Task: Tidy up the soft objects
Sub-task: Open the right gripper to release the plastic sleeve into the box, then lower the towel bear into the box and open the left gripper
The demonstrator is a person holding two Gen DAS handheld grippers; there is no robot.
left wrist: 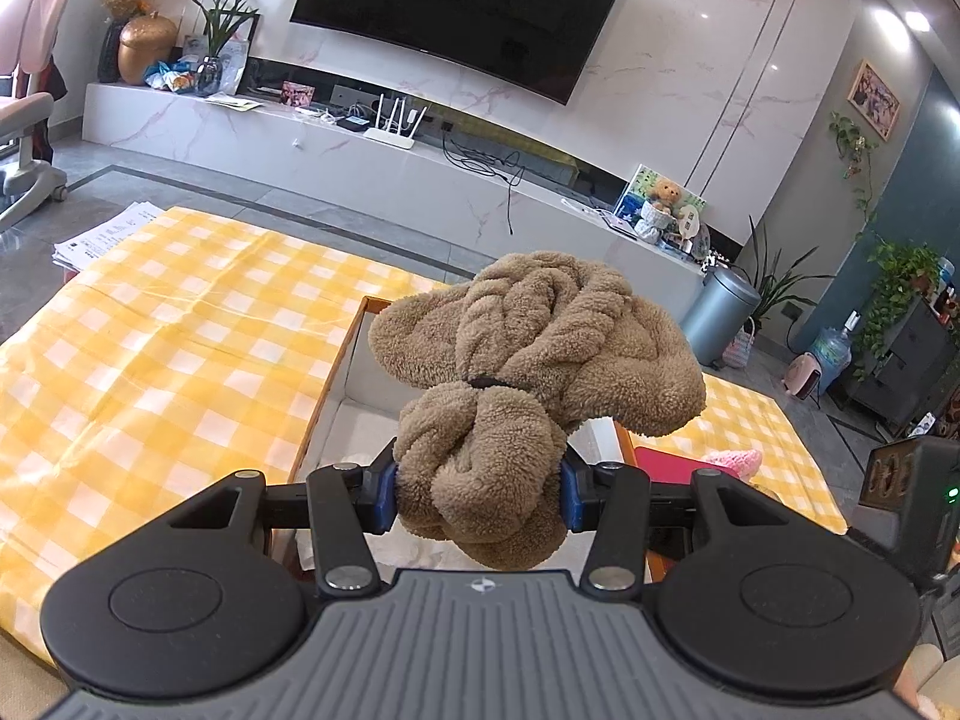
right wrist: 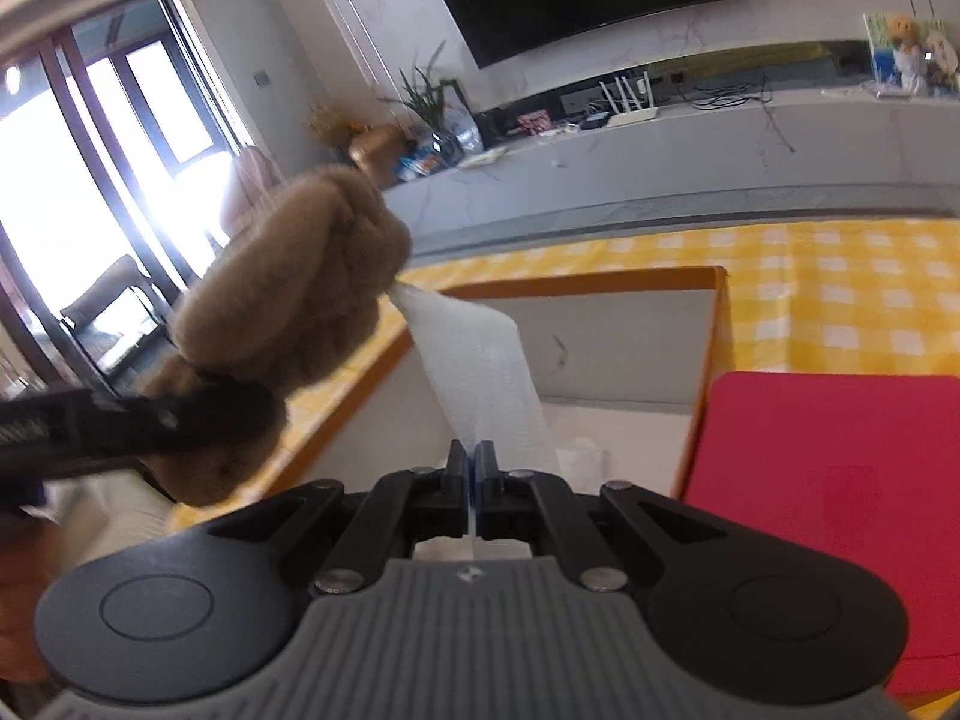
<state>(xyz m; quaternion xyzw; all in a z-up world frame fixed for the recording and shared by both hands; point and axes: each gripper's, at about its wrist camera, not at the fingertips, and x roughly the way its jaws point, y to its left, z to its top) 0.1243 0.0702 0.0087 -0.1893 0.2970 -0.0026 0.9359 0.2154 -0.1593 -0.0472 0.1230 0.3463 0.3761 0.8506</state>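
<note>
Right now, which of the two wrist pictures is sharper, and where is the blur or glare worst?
Left wrist view: sharp throughout, the brown fleece crisp in the left gripper, straight edges bowed by the fisheye. Right wrist view: softer overall, the fleece and left gripper smeared, the window blown out white; the white cloth in the right gripper reads fairly clearly.

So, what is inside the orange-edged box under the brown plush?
White walls of the box and white padding rising to the right gripper. The brown plush covers the rest.

Bright daylight, window (right wrist: 90, 180) glare, right view blurred, fisheye-curved edges
</note>
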